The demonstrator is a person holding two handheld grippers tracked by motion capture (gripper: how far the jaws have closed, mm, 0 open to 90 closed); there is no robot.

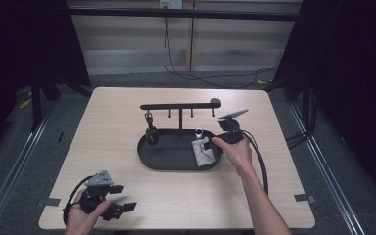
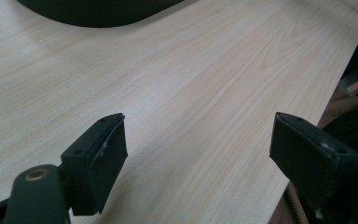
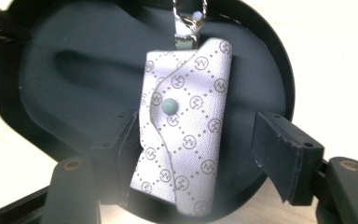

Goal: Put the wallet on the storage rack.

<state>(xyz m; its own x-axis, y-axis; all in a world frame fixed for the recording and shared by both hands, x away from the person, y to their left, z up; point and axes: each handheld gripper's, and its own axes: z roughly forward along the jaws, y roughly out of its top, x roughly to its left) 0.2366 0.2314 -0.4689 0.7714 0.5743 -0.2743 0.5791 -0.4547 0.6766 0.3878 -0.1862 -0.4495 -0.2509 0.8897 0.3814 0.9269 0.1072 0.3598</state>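
Spanning most of the high view, the table (image 1: 127,127) is a squarish top of pale wood-grain laminate with rounded corners; the left gripper view brings out its fine lengthwise grain and matt finish.

On the middle of the table stands a black oval tray (image 1: 169,154) with a raised rim and a shallow, smooth hollow. From its far side a thin post carries a horizontal black hanger bar (image 1: 178,105) with short pegs beneath; a small dark item (image 1: 150,133) hangs from the left peg, too small to identify.

The white fabric key pouch (image 3: 184,126) lies in the right end of the tray, flat on the floor of the hollow. The right gripper view shows what the high view cannot: woven cloth printed with a diamond lattice of dots and round monograms, a curved flap closed by a pale green snap (image 3: 169,106), and a silver metal clasp (image 3: 189,21) at its far end.

The right gripper (image 3: 193,147) points down at the tray's right end. Its jaws stand released on either side of the pouch: the left pad sits against the pouch edge, the right pad well clear, so nothing is grasped.

The left gripper (image 2: 198,154) rests low at the near left of the table, jaws spread wide over bare wood, holding nothing. Its pads are black, blocky, with scuffed edges.
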